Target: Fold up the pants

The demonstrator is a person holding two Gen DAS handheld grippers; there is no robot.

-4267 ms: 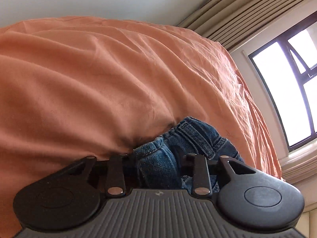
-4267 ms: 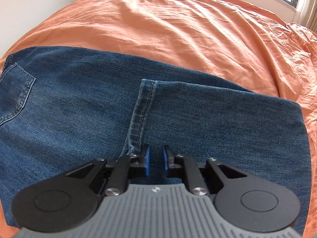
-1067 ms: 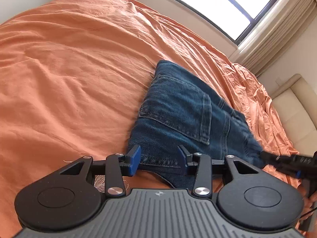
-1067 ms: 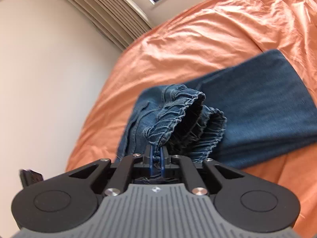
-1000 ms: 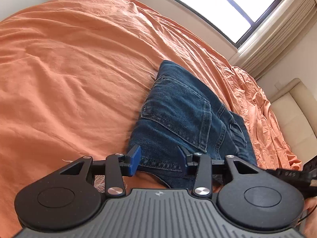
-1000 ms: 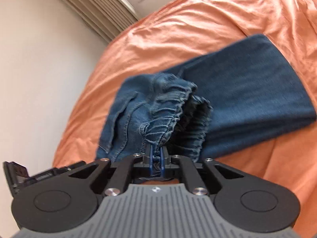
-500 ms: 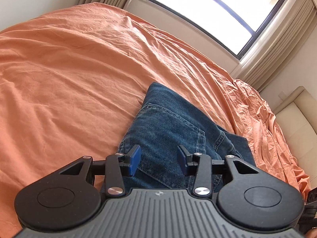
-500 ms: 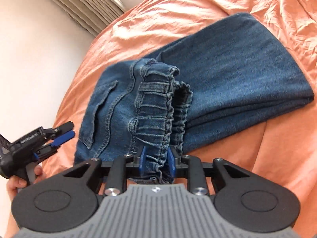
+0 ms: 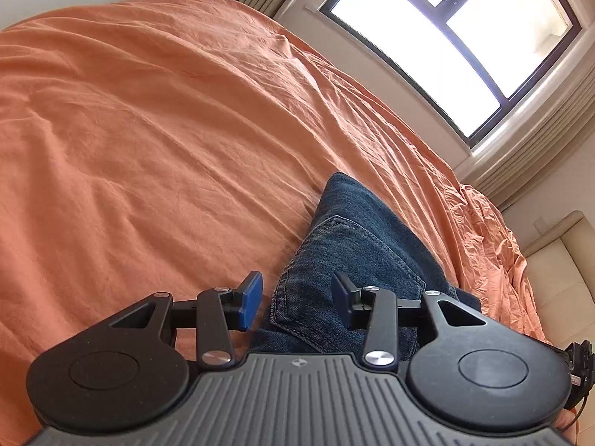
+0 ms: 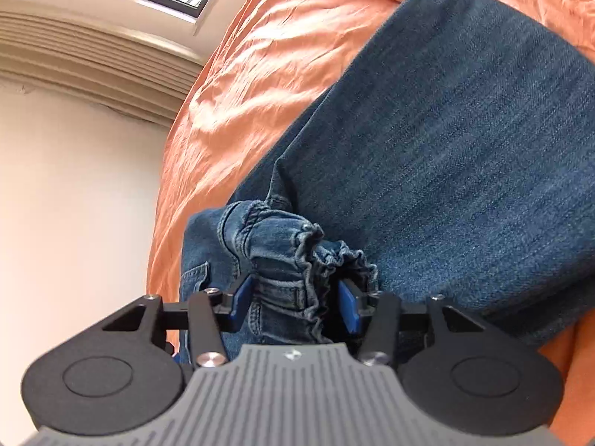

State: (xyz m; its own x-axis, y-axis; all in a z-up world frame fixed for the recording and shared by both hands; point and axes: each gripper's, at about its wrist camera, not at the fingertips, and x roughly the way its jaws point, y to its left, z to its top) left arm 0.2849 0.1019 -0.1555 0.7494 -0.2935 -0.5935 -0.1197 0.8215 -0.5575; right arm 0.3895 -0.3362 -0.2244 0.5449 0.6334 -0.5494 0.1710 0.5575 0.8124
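Change: right gripper (image 10: 295, 306) has just been opening its jaws, letting go of the gathered waistband (image 10: 293, 260) it pinched a second ago; the band lies between the blue pads, pressed by neither
Left gripper (image 9: 295, 297): jaws half open, empty, over the back pocket (image 9: 357, 260)
Pants (image 10: 465, 141): folded, flat on the orange bed (image 9: 148, 130); waistband end nearest both grippers
Beyond: window (image 9: 438, 33) and curtains (image 10: 93, 59)

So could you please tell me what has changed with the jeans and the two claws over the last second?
The right claw has just been opening and has let go of the waistband, which now lies between its pads. The jeans have settled folded on the bed. The left claw stays open.
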